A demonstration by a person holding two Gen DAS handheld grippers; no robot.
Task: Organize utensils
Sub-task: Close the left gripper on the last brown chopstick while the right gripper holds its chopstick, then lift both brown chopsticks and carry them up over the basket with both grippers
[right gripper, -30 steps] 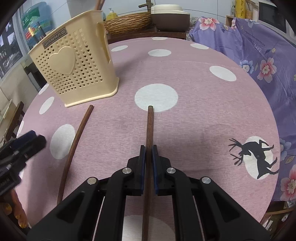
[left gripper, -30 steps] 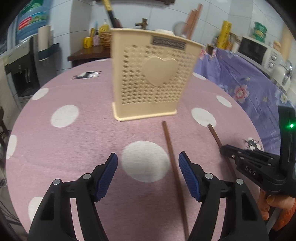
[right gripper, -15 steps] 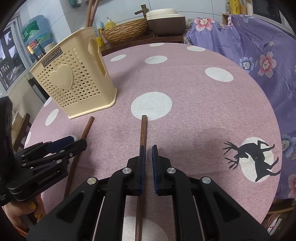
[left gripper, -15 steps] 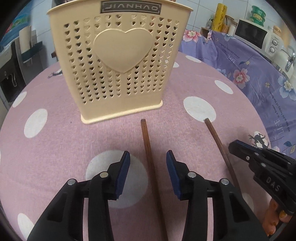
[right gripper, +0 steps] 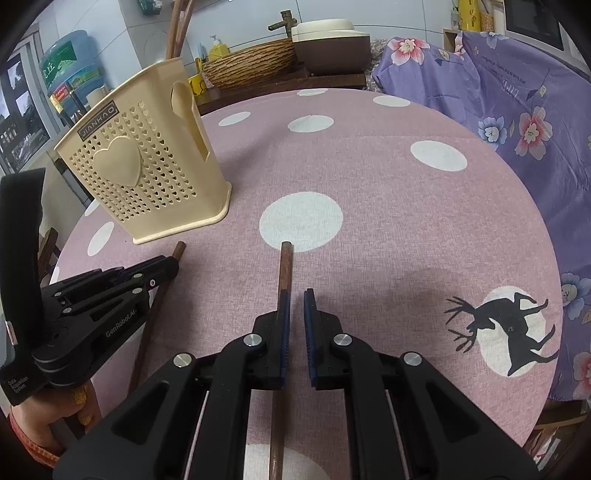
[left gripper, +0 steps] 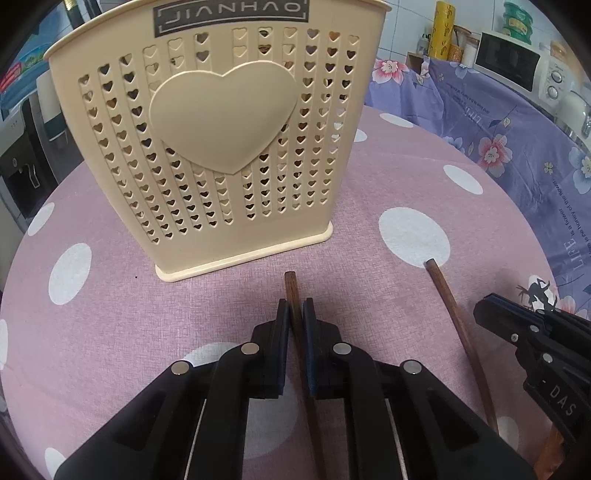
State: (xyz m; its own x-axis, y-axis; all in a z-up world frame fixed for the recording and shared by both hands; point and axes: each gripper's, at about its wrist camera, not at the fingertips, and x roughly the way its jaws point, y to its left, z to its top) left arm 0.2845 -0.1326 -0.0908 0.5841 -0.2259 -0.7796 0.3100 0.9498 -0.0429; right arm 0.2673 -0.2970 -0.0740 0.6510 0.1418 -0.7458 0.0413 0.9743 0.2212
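Your left claw (left gripper: pixel 295 310) is clamped on the left chopstick (left gripper: pixel 291 291), pads tight on both sides. The stick's blunt tip pokes out just ahead of the pads and stops short of the holder (left gripper: pixel 221 147), w/ a thin strip of bare worktop (left gripper: pixel 110 314) before the holder's base lip.

Your right claw (right gripper: pixel 296 295) is nearly closed, w/ only a sliver of gap between the pads. The right chopstick (right gripper: pixel 285 266) runs along the left pad rather than through the gap, so I can't tell if it's pinched. Its tip rests at the edge of a white dot, right of the holder & clear of it.

The holder stands upright, heart panel facing you, open top. Brown sticks (right gripper: pixel 177 26) show above its rim.

Room: right of the holder the worktop is wide open out to its round edge, w/ a purple floral cloth (right gripper: pixel 517 92) just past that edge. Behind the holder, off the worktop, there's a wicker basket (right gripper: pixel 251 64) on a lower shelf. Left of the holder the worktop edge comes sooner. The two claws sit side by side in front of the holder, near each other but apart.
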